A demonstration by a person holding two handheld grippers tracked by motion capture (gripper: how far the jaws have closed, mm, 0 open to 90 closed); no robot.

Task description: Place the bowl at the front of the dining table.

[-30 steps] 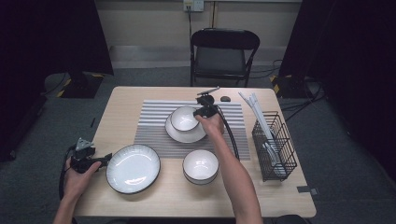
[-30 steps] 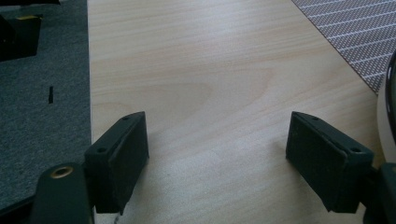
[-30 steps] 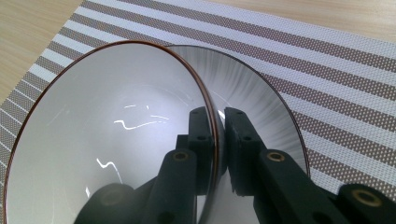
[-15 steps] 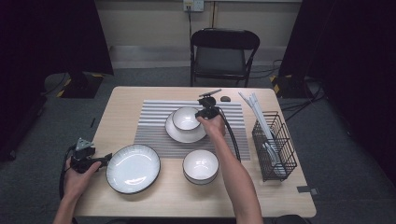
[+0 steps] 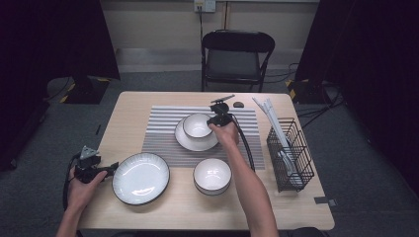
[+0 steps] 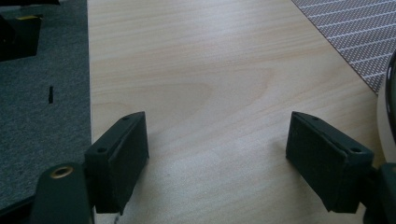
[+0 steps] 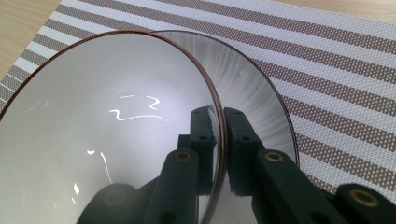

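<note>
White bowl — dark rim — grey-striped placemat

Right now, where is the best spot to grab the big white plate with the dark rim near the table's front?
Grab the big white plate with the dark rim by its raised left edge, coming in low from the left, where the open left tongs already wait. It lies flat, so only the thin rim fits between the pads.

There are no words, numbers, labels or signs to read here. The white bowls and plates with dark rims, the grey striped mat, the black wire basket and the pale wooden table all have no writing on them.
</note>
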